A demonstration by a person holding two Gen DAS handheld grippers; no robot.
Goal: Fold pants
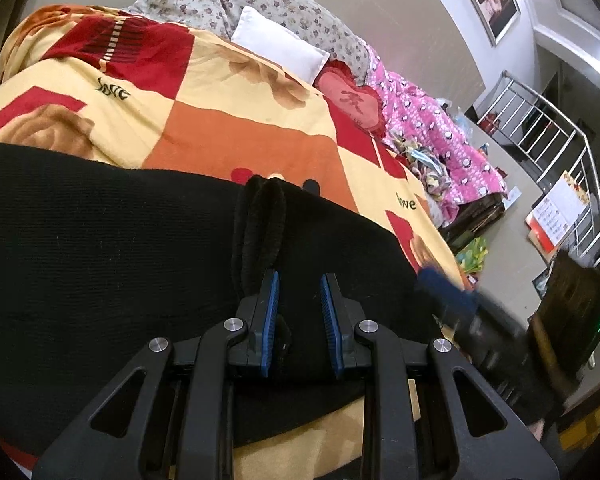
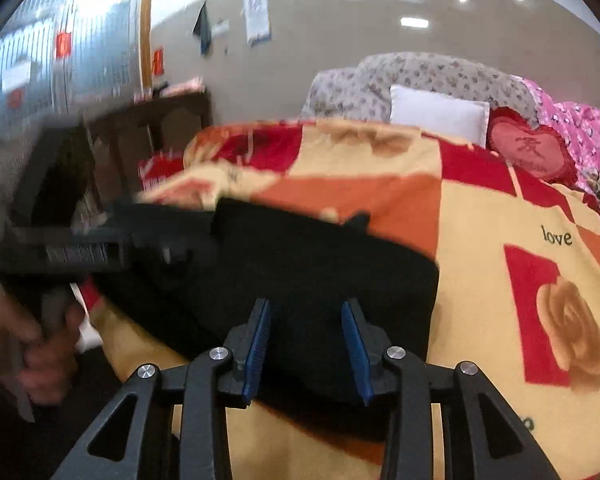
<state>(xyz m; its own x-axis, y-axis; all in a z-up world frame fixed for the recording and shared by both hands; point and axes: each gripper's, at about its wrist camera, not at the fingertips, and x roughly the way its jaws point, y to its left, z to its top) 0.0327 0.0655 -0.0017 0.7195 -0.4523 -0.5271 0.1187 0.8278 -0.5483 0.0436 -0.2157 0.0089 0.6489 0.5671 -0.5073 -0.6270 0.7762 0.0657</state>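
Observation:
Black pants [image 1: 100, 240] lie folded across a red, orange and yellow bedspread [image 1: 240, 132]. My left gripper [image 1: 300, 284] sits low on them with its blue pads close together. Black cloth fills the gap, and a ribbed ridge of fabric [image 1: 260, 220] runs up to the left fingertip. In the right wrist view the pants [image 2: 320, 260] form a dark rectangle. My right gripper [image 2: 306, 312] hovers open over their near right corner with nothing pinched. The right gripper appears blurred [image 1: 456, 300] at the bed's edge. The left gripper [image 2: 160, 240] and a person's hand [image 2: 32, 340] are blurred at the left.
At the head of the bed lie a white pillow [image 1: 280, 46], a red heart cushion [image 1: 350, 100], a floral quilt [image 1: 260, 4] and a pink blanket [image 1: 440, 132]. A metal railing [image 1: 540, 128] and floor clutter sit to the right. Dark wooden furniture [image 2: 160, 128] stands left of the bed.

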